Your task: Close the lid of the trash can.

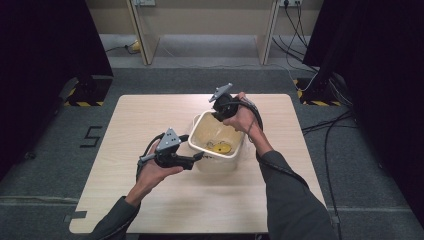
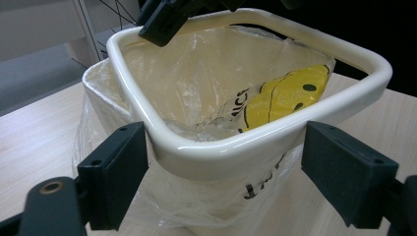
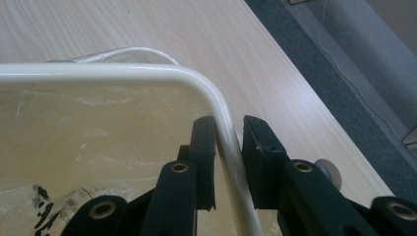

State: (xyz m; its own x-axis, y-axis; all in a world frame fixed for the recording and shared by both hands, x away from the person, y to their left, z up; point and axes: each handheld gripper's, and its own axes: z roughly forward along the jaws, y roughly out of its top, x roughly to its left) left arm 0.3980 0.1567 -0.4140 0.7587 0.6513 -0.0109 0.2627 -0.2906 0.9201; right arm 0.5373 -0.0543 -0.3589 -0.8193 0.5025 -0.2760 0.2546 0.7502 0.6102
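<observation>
High view: small cream bin (image 1: 216, 145) stands mid-table (image 1: 150, 115), lined with a clear bag (image 2: 206, 83).
Right gripper (image 3: 228, 147): jaws straddle the far rim ring (image 3: 147, 73), a slight gap visible, barely gripping.
Left gripper (image 2: 223, 172): jaws wide apart, near rim between them, untouched.
Nearer hand: left, level with the near edge.

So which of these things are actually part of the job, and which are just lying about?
In use:
- cream bin
- loose rim ring
- clear plastic liner bag with a yellow smiley
- left gripper
- right gripper

Just lying about:
- cables on the floor
- wooden desk legs behind the table
</observation>
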